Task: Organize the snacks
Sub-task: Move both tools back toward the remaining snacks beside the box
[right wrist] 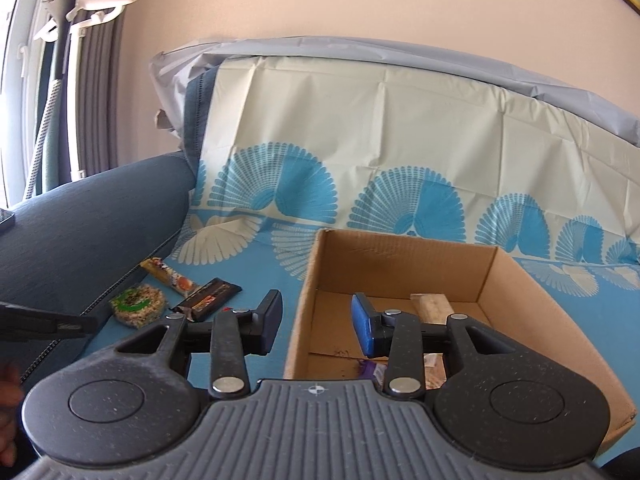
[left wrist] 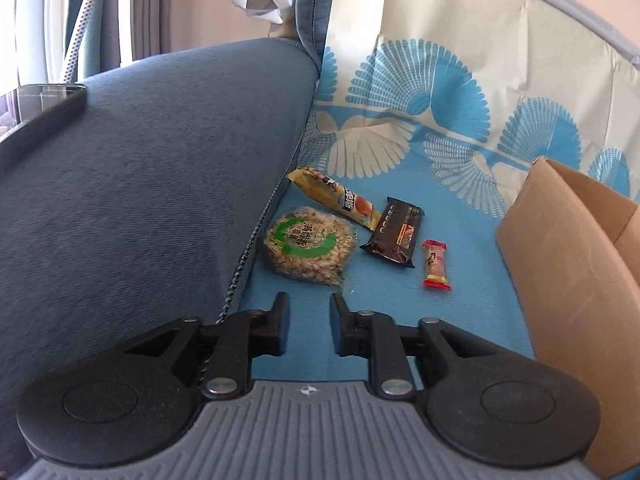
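Several snacks lie on the blue patterned sheet (left wrist: 400, 304) beside the sofa arm: a round puffed-rice pack with a green label (left wrist: 308, 248), a yellow bar (left wrist: 340, 198), a dark brown bar (left wrist: 394, 236) and a small red-wrapped candy (left wrist: 436, 266). My left gripper (left wrist: 309, 298) hovers just short of the round pack, open with nothing between its fingers. A cardboard box (left wrist: 560, 280) stands to the right. In the right wrist view my right gripper (right wrist: 316, 298) is open and empty over the left wall of the box (right wrist: 400, 264). Inside the box lie a beige pack (right wrist: 434, 306) and a purple wrapper (right wrist: 368, 368).
The blue sofa arm (left wrist: 140, 180) rises along the left, with a dark phone (left wrist: 44, 108) on top. The sheet runs up the sofa back (right wrist: 360, 120). Curtains and a garment steamer (right wrist: 60, 40) stand at far left. A hand (right wrist: 8, 396) shows at the left edge.
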The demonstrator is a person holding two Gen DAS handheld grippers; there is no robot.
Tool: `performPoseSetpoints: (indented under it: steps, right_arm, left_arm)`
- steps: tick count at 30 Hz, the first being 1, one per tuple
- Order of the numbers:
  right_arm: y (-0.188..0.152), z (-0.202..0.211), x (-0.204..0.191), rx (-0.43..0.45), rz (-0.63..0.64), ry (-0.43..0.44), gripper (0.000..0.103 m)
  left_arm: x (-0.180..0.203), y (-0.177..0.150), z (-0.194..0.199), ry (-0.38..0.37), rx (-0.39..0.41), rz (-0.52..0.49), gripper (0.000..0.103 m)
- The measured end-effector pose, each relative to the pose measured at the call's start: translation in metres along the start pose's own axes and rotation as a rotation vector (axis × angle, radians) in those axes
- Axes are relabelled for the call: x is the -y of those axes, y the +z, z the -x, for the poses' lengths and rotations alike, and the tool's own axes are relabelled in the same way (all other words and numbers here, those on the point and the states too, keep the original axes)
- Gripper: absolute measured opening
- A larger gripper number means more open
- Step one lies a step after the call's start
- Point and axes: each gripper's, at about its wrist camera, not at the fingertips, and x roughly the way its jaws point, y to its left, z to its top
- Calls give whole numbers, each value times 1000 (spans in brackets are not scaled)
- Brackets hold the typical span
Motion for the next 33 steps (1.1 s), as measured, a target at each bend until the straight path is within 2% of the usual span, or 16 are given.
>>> performPoseSetpoints:
  steps: [2, 5, 10, 13, 15, 18, 21, 25, 30, 33]
  right_arm:
    - [0, 2, -4, 3, 12, 21, 44]
    - [-1, 3, -8, 3, 34, 52, 46]
    - [-1, 3, -14, 4, 55, 101, 46]
    - [2, 1, -15, 2, 45, 150, 45]
    - [6, -3, -17, -8, 23, 186, 30]
    - [11, -17, -29, -27, -6, 214, 27]
    - [21, -41, -48, -30, -59, 229, 27]
    - [27, -96, -71, -65, -127, 185, 28]
    - [5, -180, -79, -203, -162, 53, 39]
    - [-15, -220, -78, -311, -176, 51, 45]
  left_arm:
    - [4, 2, -9, 2, 9, -3, 47]
    - [9, 4, -21, -8, 20, -1, 59]
    - [5, 4, -33, -48, 39, 65, 65]
    - [-2, 5, -37, -76, 41, 125, 65]
    - [-7, 6, -40, -99, 36, 168, 65]
    - [-14, 6, -45, -135, 29, 229, 65]
    - [-21, 6, -47, -174, 30, 287, 65]
    - [-25, 6, -44, -204, 44, 307, 65]
    - [-24, 6, -43, -198, 58, 306, 65]
    - [-23, 5, -43, -178, 68, 303, 65]
